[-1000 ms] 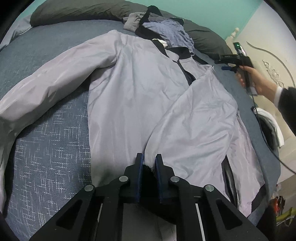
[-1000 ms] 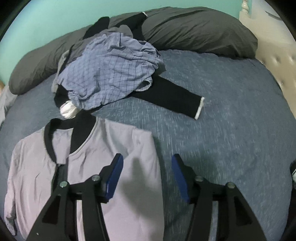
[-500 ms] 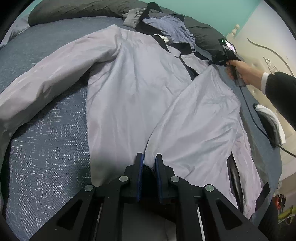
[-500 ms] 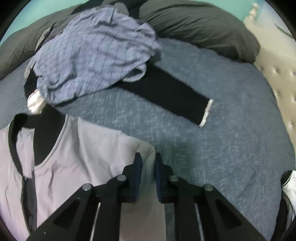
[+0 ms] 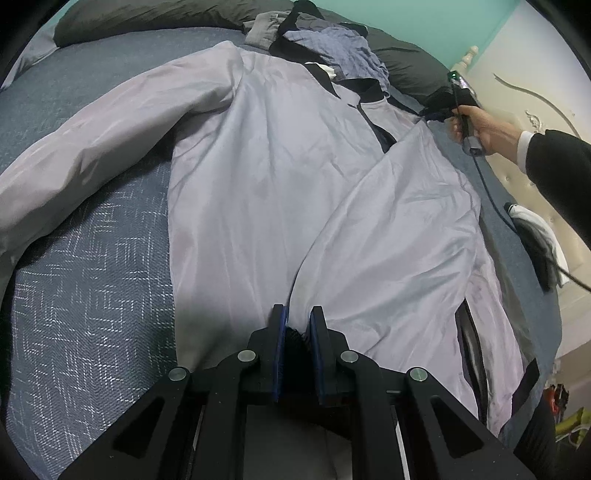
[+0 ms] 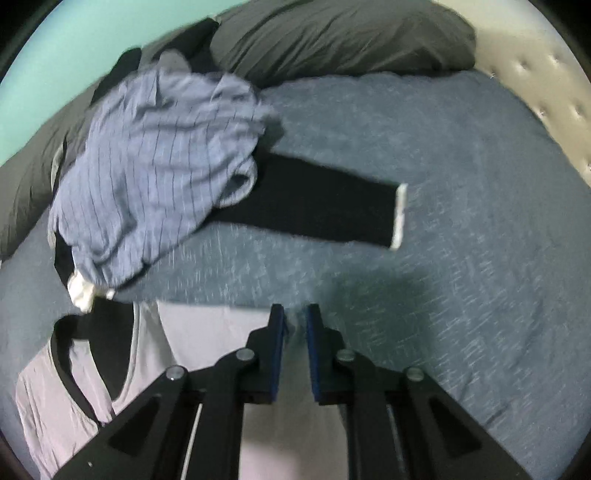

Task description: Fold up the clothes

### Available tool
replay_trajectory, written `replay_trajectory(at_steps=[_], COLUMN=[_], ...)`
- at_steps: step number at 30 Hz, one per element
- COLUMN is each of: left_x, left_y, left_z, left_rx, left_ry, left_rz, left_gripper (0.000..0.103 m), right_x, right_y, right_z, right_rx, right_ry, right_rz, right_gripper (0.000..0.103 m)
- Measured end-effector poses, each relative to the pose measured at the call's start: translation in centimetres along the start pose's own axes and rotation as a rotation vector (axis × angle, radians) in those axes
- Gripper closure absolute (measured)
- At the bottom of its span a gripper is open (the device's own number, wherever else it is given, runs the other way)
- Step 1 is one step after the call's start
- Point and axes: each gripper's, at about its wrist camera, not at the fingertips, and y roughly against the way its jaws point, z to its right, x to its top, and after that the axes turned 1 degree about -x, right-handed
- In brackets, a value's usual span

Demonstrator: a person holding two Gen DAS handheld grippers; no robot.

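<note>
Blue-grey bed [image 5: 92,295]; on it lilac jacket [image 5: 277,184], heaped clothes [image 6: 155,166], dark pillows [image 6: 332,33]

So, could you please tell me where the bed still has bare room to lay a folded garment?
Bare blue bedspread lies right of the black sleeve, toward the tufted headboard; another patch sits below the pale grey jacket's spread sleeve. It is crowded by the dark pillows, where the checked blue shirt is heaped.

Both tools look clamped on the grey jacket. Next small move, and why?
Probably lift both tools slightly and carry that side toward the zip. The left tool pinches the dark cuff of the grey jacket; the right tool is shut at its shoulder edge, so the sleeve side looks ready to fold.
</note>
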Motion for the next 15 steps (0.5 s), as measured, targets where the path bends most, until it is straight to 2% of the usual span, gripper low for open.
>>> replay_trajectory(at_steps=[1, 5, 10, 15], left_x=[0.0, 0.1, 0.2, 0.1], left_y=[0.0, -0.1, -0.1, -0.2], left_z=[0.0, -0.2, -0.2, -0.5], left_rx=[0.001, -0.001, -0.006, -0.013], left_ry=[0.001, 0.008, 0.016, 0.026], left_rz=[0.000, -0.002, -0.004, -0.009], left_gripper=[0.089, 0.089, 0.089, 0.089], right_x=[0.2, 0.6, -0.8, -4.1], right_y=[0.3, 2.1, 3.0, 4.6], right_z=[0.0, 1.1, 1.9, 5.0], right_rx=[-0.008, 0.055, 0.084, 0.117], right_ry=[0.011, -0.014, 0.053, 0.040], right_rz=[0.011, 0.069, 0.036, 0.000], right_gripper=[0.091, 0.091, 0.091, 0.091])
